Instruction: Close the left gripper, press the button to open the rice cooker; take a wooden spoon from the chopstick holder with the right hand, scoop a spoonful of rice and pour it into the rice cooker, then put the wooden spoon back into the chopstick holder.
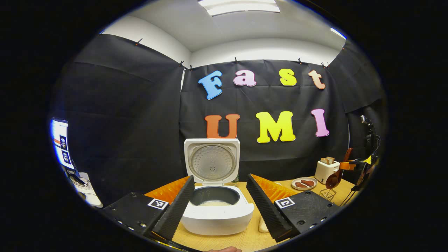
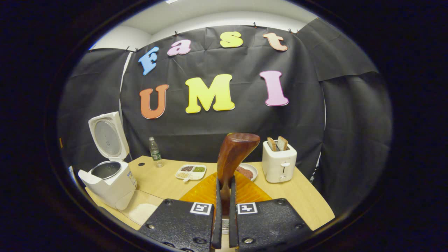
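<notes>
My left gripper (image 1: 218, 204) is open, its 2 fingers spread wide, and it holds nothing. It hangs just in front of the rice cooker (image 1: 217, 217), which sits on the wooden table (image 1: 245, 239). The cooker's lid (image 1: 212, 161) stands straight up, and I can see a little white rice (image 1: 214, 203) at the bottom of the pot. My right gripper (image 2: 224, 224) is clamped on the wooden spoon (image 2: 233, 157); both fingers squeeze the handle, and the spoon's bowl sticks up above them. In the left gripper view, that spoon hangs over a wire chopstick holder (image 1: 328, 194) at the far right of the table. A white toaster (image 2: 279, 162) with 2 slices of bread stands on the right side of the table. Near it are a small plate of food (image 2: 249, 171) and a white tray of grains (image 2: 191, 172). A water bottle (image 2: 155, 152) stands by the back wall.
</notes>
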Action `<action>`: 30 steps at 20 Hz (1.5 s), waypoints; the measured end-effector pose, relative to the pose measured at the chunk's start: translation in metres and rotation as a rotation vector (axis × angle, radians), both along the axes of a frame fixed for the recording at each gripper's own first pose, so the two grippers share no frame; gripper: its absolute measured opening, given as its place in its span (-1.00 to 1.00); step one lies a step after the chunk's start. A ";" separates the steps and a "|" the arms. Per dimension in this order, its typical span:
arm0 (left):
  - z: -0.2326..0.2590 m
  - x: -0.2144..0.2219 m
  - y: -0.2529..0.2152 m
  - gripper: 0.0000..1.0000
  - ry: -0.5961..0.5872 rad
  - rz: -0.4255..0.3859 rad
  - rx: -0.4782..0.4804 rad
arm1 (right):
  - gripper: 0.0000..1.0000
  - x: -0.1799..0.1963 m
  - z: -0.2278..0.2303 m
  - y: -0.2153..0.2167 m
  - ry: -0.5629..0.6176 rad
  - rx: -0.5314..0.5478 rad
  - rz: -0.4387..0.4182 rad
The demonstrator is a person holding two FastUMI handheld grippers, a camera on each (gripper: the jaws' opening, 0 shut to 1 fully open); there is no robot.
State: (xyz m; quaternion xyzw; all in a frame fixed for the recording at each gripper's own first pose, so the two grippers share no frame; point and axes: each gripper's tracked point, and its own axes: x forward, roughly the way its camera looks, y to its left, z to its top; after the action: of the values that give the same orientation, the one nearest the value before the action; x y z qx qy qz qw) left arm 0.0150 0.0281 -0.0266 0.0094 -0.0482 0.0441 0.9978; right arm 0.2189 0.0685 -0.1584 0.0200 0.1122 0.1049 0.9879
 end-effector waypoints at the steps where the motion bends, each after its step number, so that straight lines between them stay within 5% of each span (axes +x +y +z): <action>1: 0.000 0.004 -0.002 0.89 -0.001 -0.004 -0.003 | -0.72 0.003 -0.006 -0.001 0.014 0.004 0.003; 6: 0.009 0.020 0.000 0.90 -0.008 -0.003 0.000 | -0.60 0.017 -0.025 -0.009 0.052 0.036 0.005; 7: 0.011 0.023 -0.002 0.90 -0.008 -0.005 -0.003 | -0.33 0.022 -0.030 -0.014 0.059 0.032 -0.012; 8: 0.012 0.027 -0.002 0.90 -0.003 -0.007 -0.004 | -0.30 0.023 -0.030 -0.018 0.048 0.031 -0.021; 10: 0.016 0.034 0.001 0.89 -0.001 -0.001 -0.007 | 0.07 0.027 -0.018 -0.032 -0.009 0.003 -0.071; 13: 0.019 0.049 0.008 0.90 0.005 0.018 -0.009 | 1.00 0.029 0.008 -0.050 -0.099 -0.089 -0.160; 20: 0.031 0.091 0.023 0.89 0.025 -0.026 -0.031 | 1.00 -0.028 0.021 -0.041 -0.074 -0.124 -0.218; 30: 0.062 0.145 0.061 0.89 0.001 -0.024 -0.016 | 1.00 -0.100 0.083 0.003 -0.157 -0.127 -0.088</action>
State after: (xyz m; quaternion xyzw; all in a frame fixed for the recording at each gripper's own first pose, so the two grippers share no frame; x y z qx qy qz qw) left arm 0.1605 0.0893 0.0357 0.0007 -0.0474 0.0326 0.9983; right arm 0.1191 0.0717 -0.0755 -0.0460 0.0400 0.0553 0.9966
